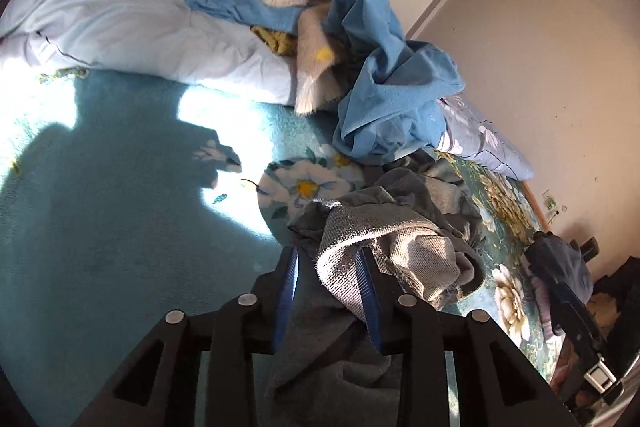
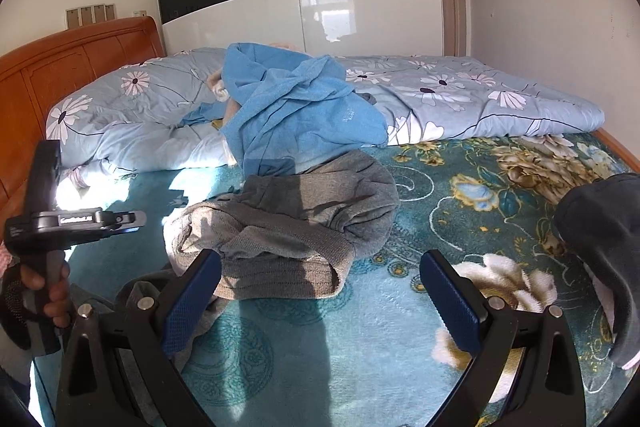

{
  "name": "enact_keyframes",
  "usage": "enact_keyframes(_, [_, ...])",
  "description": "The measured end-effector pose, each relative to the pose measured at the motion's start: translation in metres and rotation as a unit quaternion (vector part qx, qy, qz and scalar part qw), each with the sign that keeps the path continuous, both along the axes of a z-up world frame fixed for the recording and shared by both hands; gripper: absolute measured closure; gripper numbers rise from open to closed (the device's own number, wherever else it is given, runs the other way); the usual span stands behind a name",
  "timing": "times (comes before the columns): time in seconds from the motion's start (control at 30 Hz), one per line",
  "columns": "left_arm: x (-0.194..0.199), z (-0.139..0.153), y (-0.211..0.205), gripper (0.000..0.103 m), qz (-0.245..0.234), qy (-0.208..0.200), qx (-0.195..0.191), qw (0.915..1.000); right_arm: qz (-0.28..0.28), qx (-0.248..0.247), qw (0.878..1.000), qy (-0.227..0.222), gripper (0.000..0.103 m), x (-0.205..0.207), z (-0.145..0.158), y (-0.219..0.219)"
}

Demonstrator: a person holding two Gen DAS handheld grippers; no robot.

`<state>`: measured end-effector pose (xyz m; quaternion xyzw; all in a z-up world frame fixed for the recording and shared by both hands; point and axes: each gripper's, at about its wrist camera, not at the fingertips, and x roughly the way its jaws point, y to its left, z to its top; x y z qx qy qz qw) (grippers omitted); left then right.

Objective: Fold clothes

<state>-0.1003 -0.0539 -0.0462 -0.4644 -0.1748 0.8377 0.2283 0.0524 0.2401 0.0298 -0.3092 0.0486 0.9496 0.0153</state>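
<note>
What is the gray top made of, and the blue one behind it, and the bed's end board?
Gray top: looks like knitted cotton fleece, matte, with a ribbed hem and looped inside.
Blue garment: seems a soft terry or fleece, fuzzy surface, limp folds.
Headboard: appears wooden, orange-brown with a glossy varnish and carved panels.
</note>
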Motion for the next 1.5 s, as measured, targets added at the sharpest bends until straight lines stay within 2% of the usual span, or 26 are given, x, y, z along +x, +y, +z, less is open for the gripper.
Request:
enact_keyframes(0.03, [-0.003,-0.004,0.006,0.057,-0.004,-0.004,-0.007,1.0,-0.002,0.003,1.0,-0.002,0.003,0.002,0.0,0.002])
enact_keyframes(0.17, [-0.013,-0.017,0.03,0.06,-0.018,-0.01,-0.042,0.9989,-0.016,-0.001,1.0,-0.013,0.003,0.007,-0.005,0.011])
enact_keyframes(0.2, [-0.012,-0.015,0.031,0.065,-0.015,-0.008,-0.044,0.9989,-0.017,-0.002,1.0,-0.015,0.003,0.008,-0.006,0.012])
enact_keyframes(0.23, [-0.011,-0.011,0.032,0.083,-0.011,-0.004,-0.043,0.999,-0.016,-0.003,1.0,-0.017,0.003,0.01,-0.007,0.012])
enact_keyframes(0.27, [-0.01,-0.008,0.032,0.091,-0.007,-0.001,-0.043,0.999,-0.013,-0.003,1.0,-0.019,0.003,0.011,-0.008,0.012])
enact_keyframes(0.3, [-0.007,-0.002,0.033,0.098,-0.008,0.01,-0.049,0.9987,-0.01,-0.002,1.0,-0.02,0.003,0.012,-0.008,0.011])
enact_keyframes(0.4, [0.017,0.031,0.039,0.099,-0.041,0.045,-0.034,0.9976,-0.003,-0.023,1.0,-0.016,0.003,0.017,-0.007,0.013])
enact_keyframes(0.5, [0.052,0.072,0.049,0.099,-0.083,0.095,-0.012,0.9919,0.003,-0.084,0.996,-0.003,0.003,0.025,-0.003,0.024])
enact_keyframes(0.6, [0.093,0.106,0.068,0.099,-0.131,0.131,0.033,0.9821,0.008,-0.146,0.989,0.012,0.003,0.035,0.003,0.037])
enact_keyframes(0.73, [0.135,0.086,0.113,0.099,-0.184,0.09,0.084,0.9751,0.016,-0.187,0.982,0.017,0.003,0.052,0.007,0.05])
enact_keyframes(0.83, [0.166,0.068,0.148,0.099,-0.223,0.055,0.121,0.9657,-0.007,-0.199,0.98,0.025,0.003,0.073,0.008,0.066])
enact_keyframes(0.87, [0.175,0.058,0.16,0.099,-0.232,0.036,0.128,0.9636,-0.017,-0.204,0.979,0.024,0.003,0.08,0.007,0.074])
enact_keyframes(0.97, [0.187,0.031,0.192,0.098,-0.247,0.007,0.109,0.9628,-0.037,-0.22,0.975,0.017,0.003,0.099,0.003,0.094])
enact_keyframes(1.07, [0.187,0.012,0.203,0.095,-0.24,-0.02,0.084,0.967,-0.044,-0.23,0.972,0.01,0.003,0.112,0.0,0.105])
enact_keyframes(1.17, [0.189,0.009,0.195,0.085,-0.234,-0.037,0.075,0.9686,-0.031,-0.239,0.97,-0.011,0.003,0.113,-0.008,0.107])
enact_keyframes(1.23, [0.191,0.014,0.182,0.059,-0.232,-0.043,0.077,0.9687,-0.021,-0.248,0.968,-0.035,0.003,0.107,-0.019,0.103])
enact_keyframes(1.3, [0.199,0.025,0.157,0.057,-0.224,-0.035,0.078,0.971,-0.009,-0.257,0.965,-0.056,0.004,0.1,-0.033,0.095])
enact_keyframes(1.37, [0.205,0.036,0.111,0.054,-0.164,-0.018,0.055,0.9847,0.004,-0.257,0.964,-0.071,0.006,0.094,-0.044,0.084])
enact_keyframes(1.4, [0.208,0.042,0.086,0.049,-0.131,-0.009,0.043,0.9904,0.009,-0.255,0.964,-0.078,0.012,0.092,-0.049,0.078])
enact_keyframes(1.43, [0.211,0.047,0.062,0.046,-0.098,-0.001,0.03,0.9947,0.013,-0.255,0.963,-0.084,0.025,0.089,-0.054,0.074])
enact_keyframes(1.5, [0.217,0.054,0.011,0.043,-0.015,0.01,-0.004,0.9998,0.024,-0.263,0.96,-0.094,0.041,0.085,-0.062,0.065])
